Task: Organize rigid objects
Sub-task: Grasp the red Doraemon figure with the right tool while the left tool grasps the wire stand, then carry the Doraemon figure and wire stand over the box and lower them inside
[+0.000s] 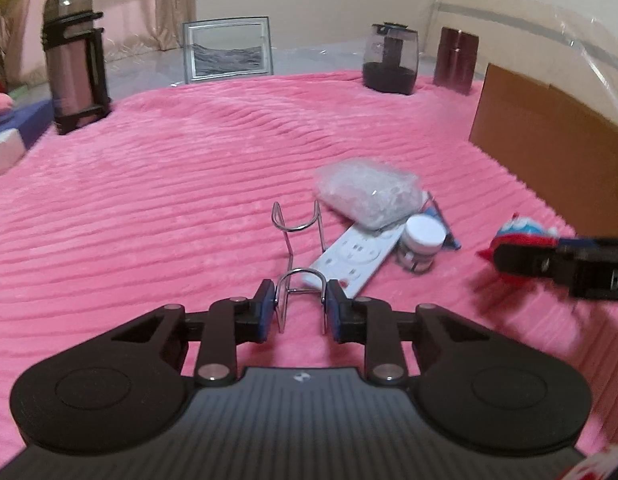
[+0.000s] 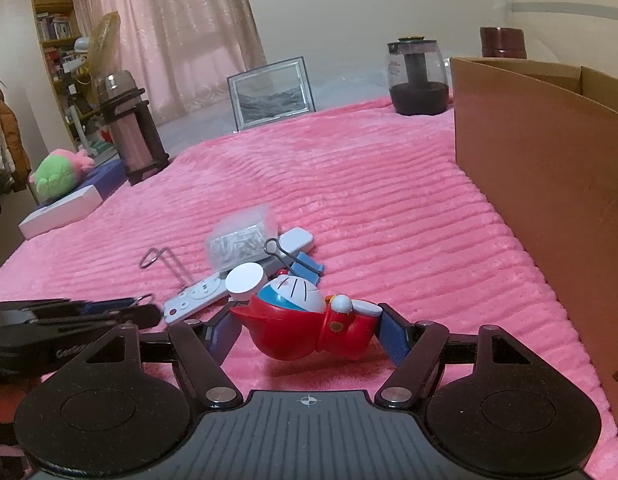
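Blue-padded fingers (image 1: 269,306) of the left gripper (image 1: 300,304) pinched a wire rack (image 1: 299,248) lying on the pink blanket (image 1: 169,200), beside a remote (image 1: 351,258).

Right gripper (image 2: 309,330) fingers (image 2: 393,338), moderately spread, clamped a red figurine (image 2: 305,330); its lower half was hidden.

Open pink ribbed blanket (image 2: 349,184) lies ahead; tall brown cardboard box (image 2: 549,184) walls off the right side
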A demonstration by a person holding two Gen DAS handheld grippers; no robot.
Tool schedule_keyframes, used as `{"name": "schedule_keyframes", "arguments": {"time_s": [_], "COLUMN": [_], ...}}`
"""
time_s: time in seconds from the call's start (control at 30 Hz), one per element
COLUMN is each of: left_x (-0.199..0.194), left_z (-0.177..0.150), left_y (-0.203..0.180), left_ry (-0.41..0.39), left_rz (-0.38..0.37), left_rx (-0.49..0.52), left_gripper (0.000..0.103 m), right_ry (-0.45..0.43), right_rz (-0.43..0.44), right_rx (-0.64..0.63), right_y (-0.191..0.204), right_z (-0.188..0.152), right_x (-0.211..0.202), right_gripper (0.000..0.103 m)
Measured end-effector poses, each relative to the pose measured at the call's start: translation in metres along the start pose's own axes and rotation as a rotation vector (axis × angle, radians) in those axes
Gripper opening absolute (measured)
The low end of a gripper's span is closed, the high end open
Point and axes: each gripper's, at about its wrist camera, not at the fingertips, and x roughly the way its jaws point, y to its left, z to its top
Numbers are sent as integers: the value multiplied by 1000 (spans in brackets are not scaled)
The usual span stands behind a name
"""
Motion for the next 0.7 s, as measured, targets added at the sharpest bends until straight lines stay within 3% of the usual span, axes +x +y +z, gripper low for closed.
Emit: {"name": "schedule_keyframes", "arguments": {"time_s": [0.1,0.37,0.7], "left_x": [-16,-52,-44], "left_z": [-8,-43,-52], "left_y": [2,8,4], "left_ry": [8,9,-13], "left_rz": [41,56,88], "left_rx": [7,-64,-84], "left_gripper": [23,23,23], "right_ry": [0,20,31], "right_rz": [3,12,7], "right_rx": [-11,-15,-27], "right_y": [1,1,2], "right_z": [0,-10,-15], "right_x": [-5,-21,-30], "right_gripper": [69,69,69]}}
